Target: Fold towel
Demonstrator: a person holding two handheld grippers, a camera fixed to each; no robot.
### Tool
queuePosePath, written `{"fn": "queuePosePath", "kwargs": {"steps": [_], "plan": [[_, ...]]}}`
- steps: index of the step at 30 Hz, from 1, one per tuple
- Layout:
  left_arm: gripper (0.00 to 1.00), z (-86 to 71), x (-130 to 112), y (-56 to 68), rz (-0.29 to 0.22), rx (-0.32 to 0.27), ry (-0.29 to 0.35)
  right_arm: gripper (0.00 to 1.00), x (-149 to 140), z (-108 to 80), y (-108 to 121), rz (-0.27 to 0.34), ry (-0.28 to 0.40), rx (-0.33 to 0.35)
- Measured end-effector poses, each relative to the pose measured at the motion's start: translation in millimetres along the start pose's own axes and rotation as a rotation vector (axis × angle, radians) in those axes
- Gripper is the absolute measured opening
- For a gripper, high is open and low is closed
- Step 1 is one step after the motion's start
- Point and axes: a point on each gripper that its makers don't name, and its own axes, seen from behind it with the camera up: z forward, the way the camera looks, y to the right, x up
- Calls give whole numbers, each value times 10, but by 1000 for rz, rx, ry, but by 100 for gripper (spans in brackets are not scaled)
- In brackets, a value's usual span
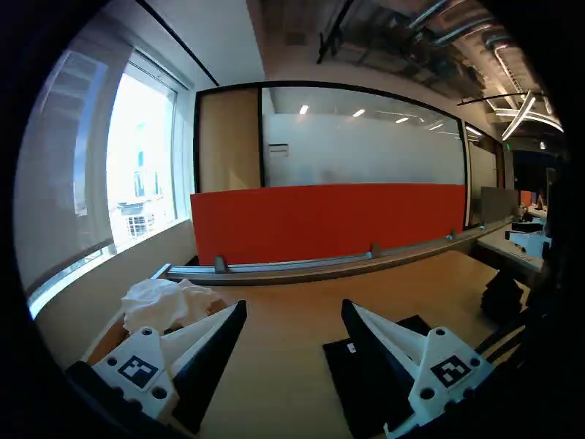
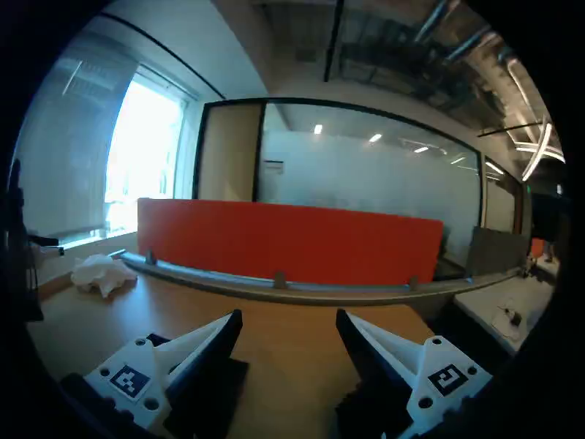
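The left gripper point(image 1: 292, 307) hovers over a wooden worktop point(image 1: 409, 282) with its two fingers spread wide apart and nothing between them. In the left gripper view the towel point(image 1: 164, 300), white and crumpled into a loose heap, lies on the worktop at about 8 o'clock, just beyond the left finger and near the window point(image 1: 139, 168) side. A black mat point(image 1: 351, 380) lies flat under the right finger at about 5 o'clock. An orange divider panel point(image 1: 329, 219) stands along the far edge at 12 o'clock. The right gripper point(image 2: 289, 314) is likewise spread apart and empty; in its view the towel sits well off at 9 o'clock.
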Motion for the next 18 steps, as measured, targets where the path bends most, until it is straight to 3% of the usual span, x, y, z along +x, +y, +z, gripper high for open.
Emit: {"fn": "queuePosePath", "kwargs": {"steps": [9,18], "plan": [[96,12,-160,360,46,-184,-92,100,-75,-21,-394,-102,-109,199],[96,34,-328,510,91,-255,-133,100,-286,-35,-538,-152,-176,279]]}}
